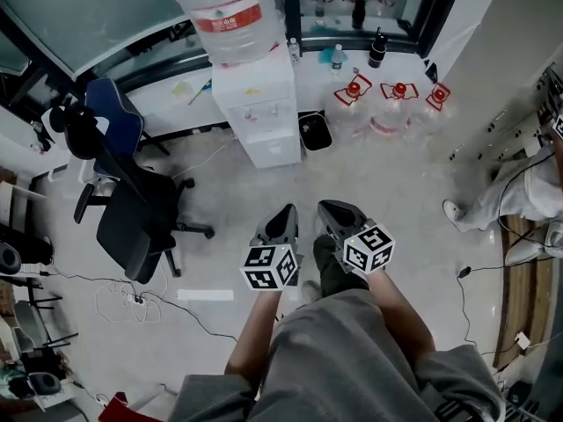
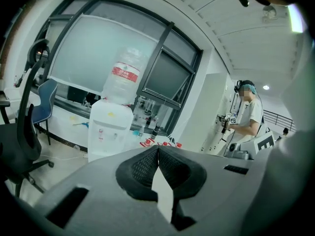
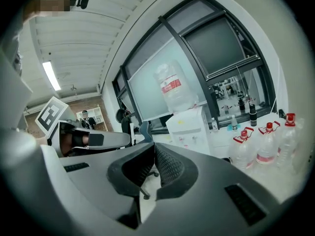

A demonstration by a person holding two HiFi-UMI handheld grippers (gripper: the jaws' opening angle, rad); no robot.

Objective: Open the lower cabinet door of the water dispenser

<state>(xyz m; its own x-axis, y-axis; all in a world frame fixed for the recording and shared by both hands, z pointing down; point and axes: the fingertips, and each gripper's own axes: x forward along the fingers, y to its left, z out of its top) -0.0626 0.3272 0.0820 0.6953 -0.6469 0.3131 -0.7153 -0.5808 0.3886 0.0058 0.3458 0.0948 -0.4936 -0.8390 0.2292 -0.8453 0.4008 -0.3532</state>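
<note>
The white water dispenser (image 1: 257, 104) stands against the window wall with a large bottle (image 1: 224, 7) on top. Its lower cabinet door (image 1: 273, 148) looks closed. Both grippers hang side by side over the floor, well short of the dispenser and pointing towards it. My left gripper (image 1: 286, 211) is shut with nothing between its pads. My right gripper (image 1: 332, 206) is shut and empty too. In the left gripper view the dispenser (image 2: 109, 129) rises beyond the closed jaws, its lower part hidden by the gripper body. The right gripper view shows the dispenser (image 3: 189, 127) ahead.
A black office chair (image 1: 132, 209) stands left of the path, with cables (image 1: 123, 301) on the floor near it. A black bin (image 1: 314, 132) sits right of the dispenser, and several capped water bottles (image 1: 396, 104) beyond it. A person (image 1: 519, 192) stands at the right.
</note>
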